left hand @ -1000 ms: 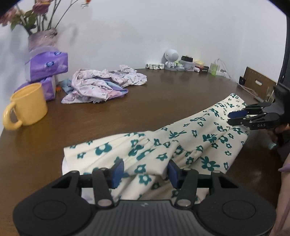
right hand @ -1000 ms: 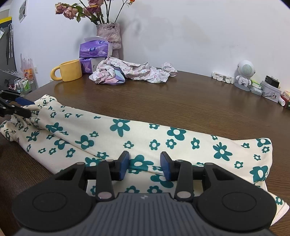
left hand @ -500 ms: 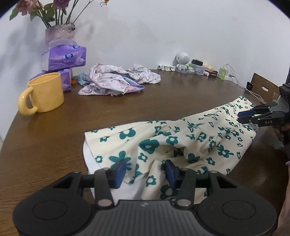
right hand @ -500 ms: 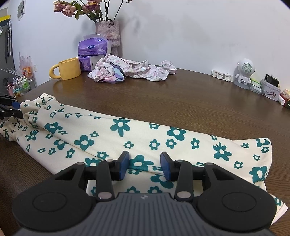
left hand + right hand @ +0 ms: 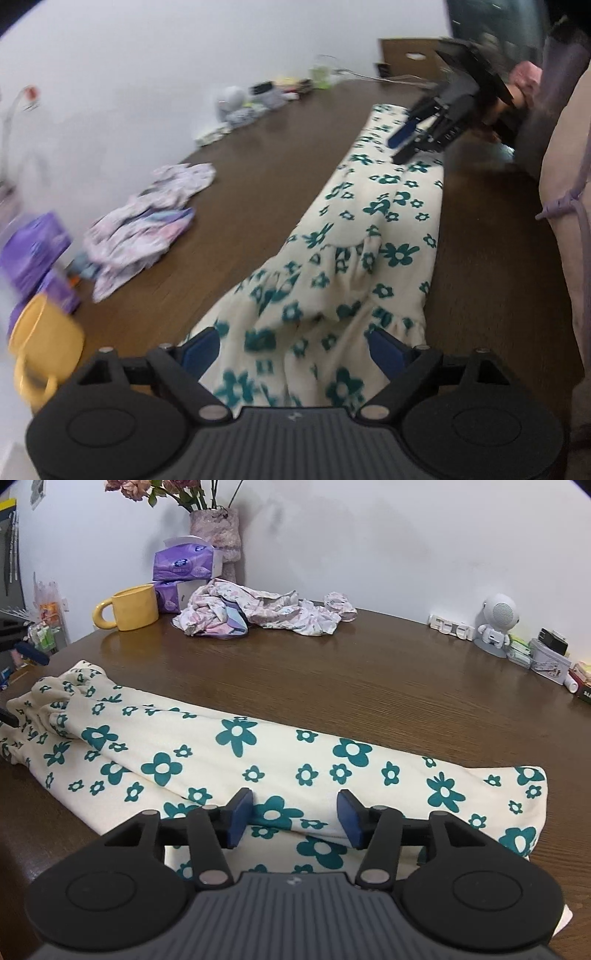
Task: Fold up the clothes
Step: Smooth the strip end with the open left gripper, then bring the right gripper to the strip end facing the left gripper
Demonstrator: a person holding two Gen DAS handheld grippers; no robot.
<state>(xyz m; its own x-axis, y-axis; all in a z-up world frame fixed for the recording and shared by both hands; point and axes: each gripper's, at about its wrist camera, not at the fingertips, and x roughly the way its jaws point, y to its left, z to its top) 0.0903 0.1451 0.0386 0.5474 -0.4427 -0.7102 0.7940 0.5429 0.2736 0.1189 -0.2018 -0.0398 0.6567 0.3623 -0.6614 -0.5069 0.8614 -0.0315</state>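
My left gripper [image 5: 295, 349] is wide open, with the two blue pads far apart and nothing pinched between them. It sits low over one end of the flowery cloth [image 5: 354, 266], which is cream with green flowers. My right gripper [image 5: 293, 818] is let go too, its pads spread over the other end of the flowery cloth [image 5: 258, 760]. I can't tell if either one touches the fabric.

The cloth lies in a long folded strip on the brown table [image 5: 369, 679], close to the table's near edge. The end by my left gripper is bunched and ruffled. The end by my right gripper is flatter.

Past the cloth, toward the wall, there is a crumpled pink bundle of clothes [image 5: 258, 609]. Beside that bundle stands a yellow mug [image 5: 129, 607], and behind the mug are purple tissue packs [image 5: 184, 563] and a vase of flowers [image 5: 216, 528]. Far along the table from the cloth sits a little white robot toy [image 5: 496, 624] (the left view is blurry, so small things there are hard to make out).
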